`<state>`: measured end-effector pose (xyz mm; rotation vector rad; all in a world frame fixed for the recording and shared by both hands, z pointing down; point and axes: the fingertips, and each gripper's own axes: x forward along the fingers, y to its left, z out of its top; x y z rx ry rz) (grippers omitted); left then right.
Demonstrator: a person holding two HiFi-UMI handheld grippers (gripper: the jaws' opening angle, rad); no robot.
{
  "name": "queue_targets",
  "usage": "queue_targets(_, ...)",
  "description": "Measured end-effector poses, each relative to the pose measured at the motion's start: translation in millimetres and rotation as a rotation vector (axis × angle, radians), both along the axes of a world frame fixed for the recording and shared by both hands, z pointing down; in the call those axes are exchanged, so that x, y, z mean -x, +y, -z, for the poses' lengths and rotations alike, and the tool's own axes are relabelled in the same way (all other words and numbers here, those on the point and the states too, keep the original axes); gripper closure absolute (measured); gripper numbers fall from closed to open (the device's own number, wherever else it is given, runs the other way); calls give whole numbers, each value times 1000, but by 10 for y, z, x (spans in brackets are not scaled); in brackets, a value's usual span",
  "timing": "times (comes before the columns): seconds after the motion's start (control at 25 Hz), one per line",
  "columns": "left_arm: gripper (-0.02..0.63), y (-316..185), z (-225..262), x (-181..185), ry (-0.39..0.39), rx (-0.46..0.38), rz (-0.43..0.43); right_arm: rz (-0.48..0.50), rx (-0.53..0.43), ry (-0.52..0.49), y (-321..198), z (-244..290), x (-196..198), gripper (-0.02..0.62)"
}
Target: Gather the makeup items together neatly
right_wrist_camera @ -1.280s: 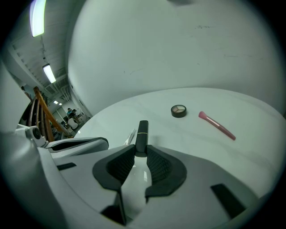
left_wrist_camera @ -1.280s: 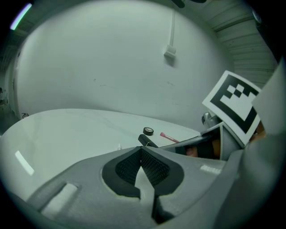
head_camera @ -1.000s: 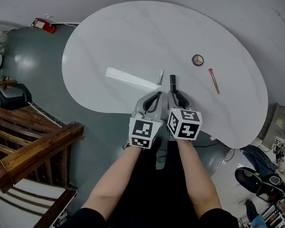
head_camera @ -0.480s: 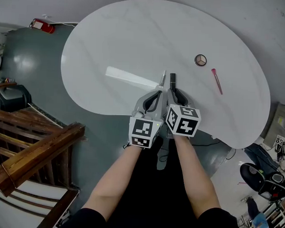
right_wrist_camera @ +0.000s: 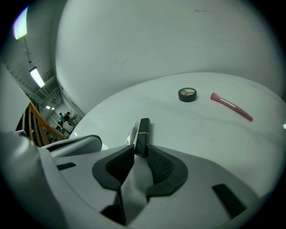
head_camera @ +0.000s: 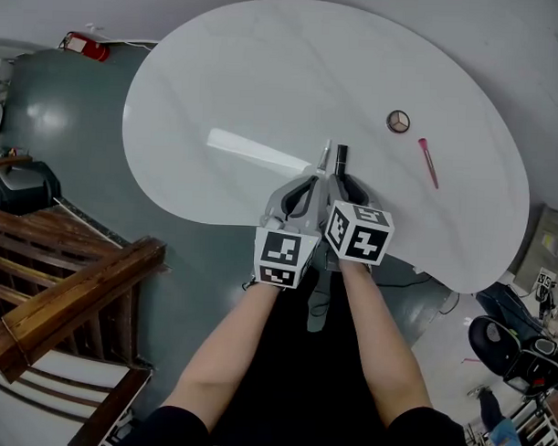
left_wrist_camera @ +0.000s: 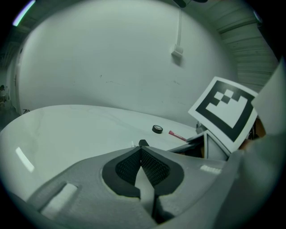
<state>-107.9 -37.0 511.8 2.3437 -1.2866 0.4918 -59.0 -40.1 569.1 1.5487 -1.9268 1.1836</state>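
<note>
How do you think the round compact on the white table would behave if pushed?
The round compact lies flat and low, so it would probably slide rather than tip or roll. The table looks smooth and glossy, so it may skid easily. It looks small, so likely light.

A white, kidney-shaped worktop (head_camera: 220,78) with faint grey veining stands on a glossy dark grey-green floor (head_camera: 54,118), and a long bright reflection (head_camera: 254,151) lies across its surface. Beyond it rises a plain pale wall (left_wrist_camera: 111,58), where a white conduit (left_wrist_camera: 178,27) runs down to a small box (left_wrist_camera: 177,54), and a red object (head_camera: 82,47) lies on the floor near the wall. Brown wooden railings (head_camera: 75,297) stand at the left, strip lights (right_wrist_camera: 36,77) hang from the ceiling farther off, and dark clutter (head_camera: 512,349) sits at the lower right.
</note>
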Motion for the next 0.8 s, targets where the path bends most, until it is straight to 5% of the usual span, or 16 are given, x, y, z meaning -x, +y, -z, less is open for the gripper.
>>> queue_targets(0.8,597,134,198,-264,25,-10,-45,10,-39,-10,194,337,-255,519)
